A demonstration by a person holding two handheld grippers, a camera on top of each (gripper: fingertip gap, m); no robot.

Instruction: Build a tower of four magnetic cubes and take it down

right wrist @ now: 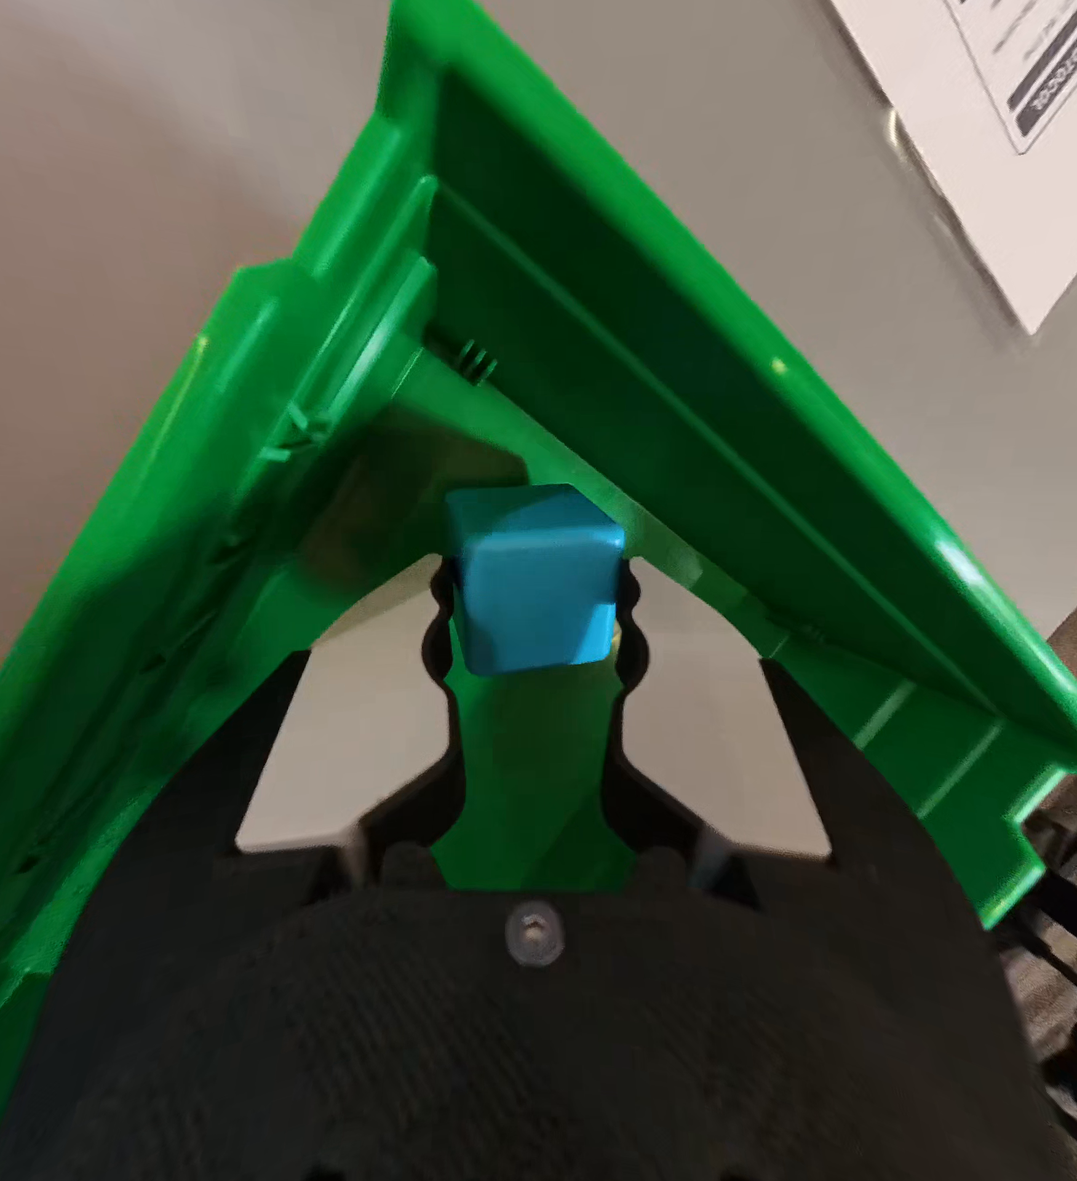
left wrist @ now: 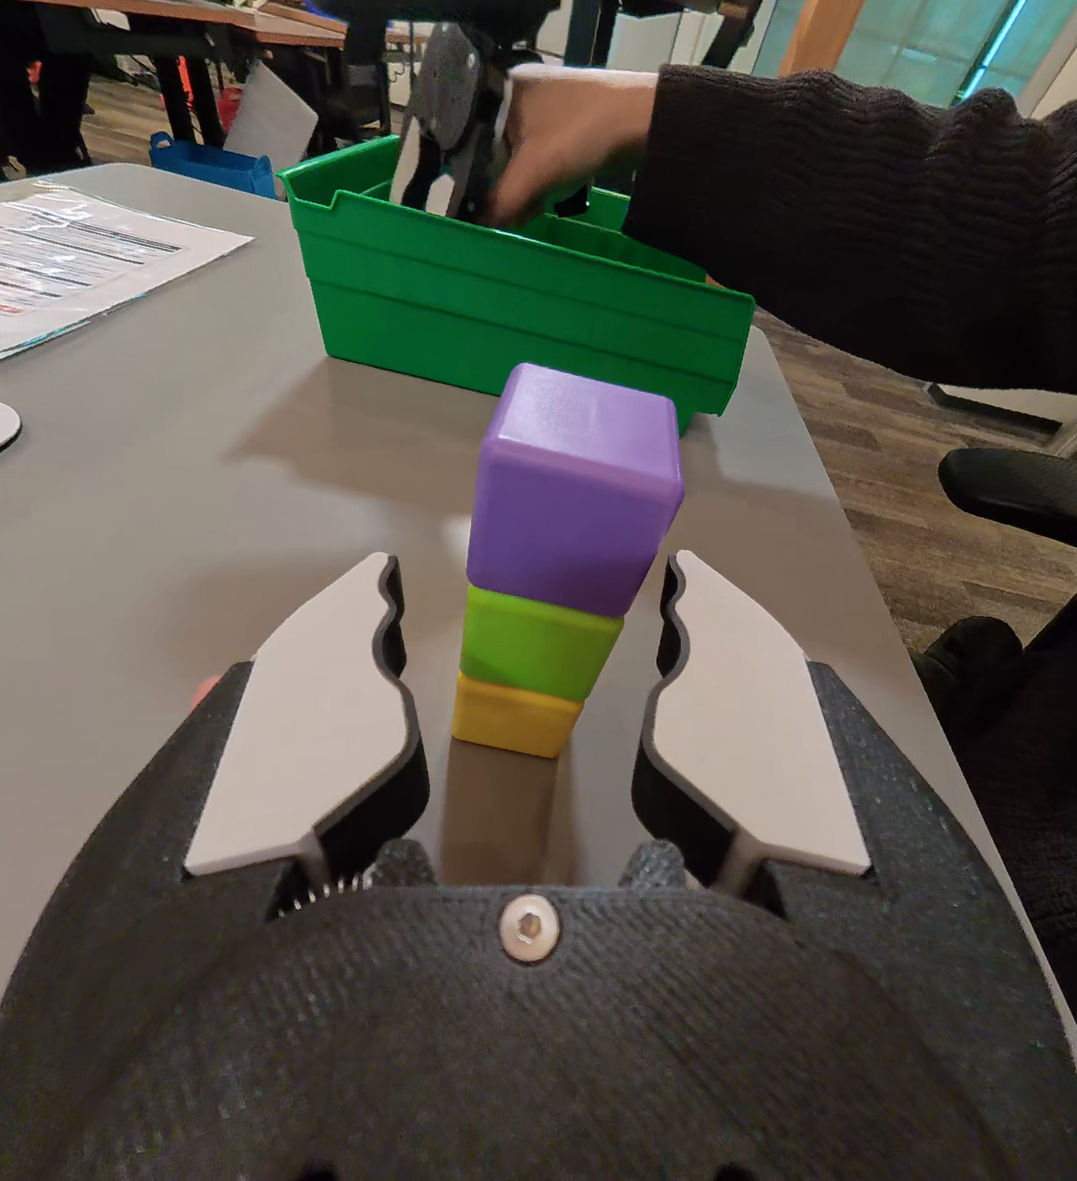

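Inside green bin, right gripper clamping one blue cube; left gripper agape before three stacked cubes

The left gripper has a coarse-textured matt black body, smooth matt white finger plates and a bright metal screw. The purple block, lime block and yellow block are smooth plastic with a soft sheen. The green bin is glossy ribbed plastic. The table is smooth grey with a slight sheen. The sleeve is dark ribbed knit cloth. The printed sheets look glossy. The blue block is smooth plastic.
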